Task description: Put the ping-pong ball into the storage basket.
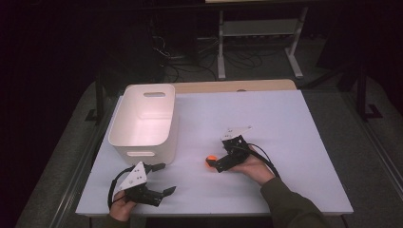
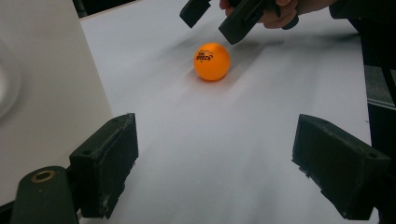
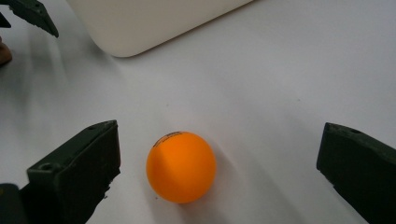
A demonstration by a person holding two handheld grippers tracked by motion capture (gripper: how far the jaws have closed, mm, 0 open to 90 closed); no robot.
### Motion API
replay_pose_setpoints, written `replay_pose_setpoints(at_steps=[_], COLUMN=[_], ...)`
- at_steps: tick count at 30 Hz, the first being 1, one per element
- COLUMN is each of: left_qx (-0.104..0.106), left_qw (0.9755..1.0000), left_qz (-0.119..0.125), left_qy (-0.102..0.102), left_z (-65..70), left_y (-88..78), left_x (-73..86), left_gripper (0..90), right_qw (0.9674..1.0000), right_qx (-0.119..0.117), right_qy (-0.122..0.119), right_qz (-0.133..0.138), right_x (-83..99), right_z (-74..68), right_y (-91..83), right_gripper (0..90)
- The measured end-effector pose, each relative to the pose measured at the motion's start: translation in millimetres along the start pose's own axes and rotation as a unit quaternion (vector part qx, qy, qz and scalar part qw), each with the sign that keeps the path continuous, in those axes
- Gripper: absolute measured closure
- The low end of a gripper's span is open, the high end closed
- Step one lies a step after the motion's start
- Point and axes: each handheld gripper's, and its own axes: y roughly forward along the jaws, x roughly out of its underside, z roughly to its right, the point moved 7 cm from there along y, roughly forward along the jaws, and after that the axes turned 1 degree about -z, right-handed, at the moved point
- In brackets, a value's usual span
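The orange table-tennis ball (image 3: 181, 166) is smooth, semi-matt plastic with black print, the white bin (image 1: 142, 121) smooth plastic, the white tabletop (image 1: 285, 133) matt, and the black gripper pads (image 2: 108, 158) rough and scuffed.

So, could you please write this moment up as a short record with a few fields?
Surface: white table top
Ball: orange ball lying on the table, black print on it
Bin: white bin with handle slots, standing at the left of the table, nothing seen inside
Right gripper: right gripper open, jaws either side of the ball, not touching it
Left gripper: left gripper open, holding nothing, near the bin's front, pointed toward the ball
Ball to bin: apart, ball to the right of the bin
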Motion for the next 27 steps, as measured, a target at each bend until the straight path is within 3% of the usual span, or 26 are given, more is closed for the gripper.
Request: replay_pose_setpoints(at_steps=[27], left_qx=[0.0], left_qw=[1.0], left_qz=[0.0], left_qy=[0.001], left_z=[0.0], left_y=[0.0], left_x=[0.0], left_gripper=[14.1], right_qw=[0.9986], right_qx=[-0.008], right_qy=[-0.033], right_qz=[-0.04], right_x=[13.2], right_z=[-16.3], right_y=[21.2], right_gripper=[0.0])
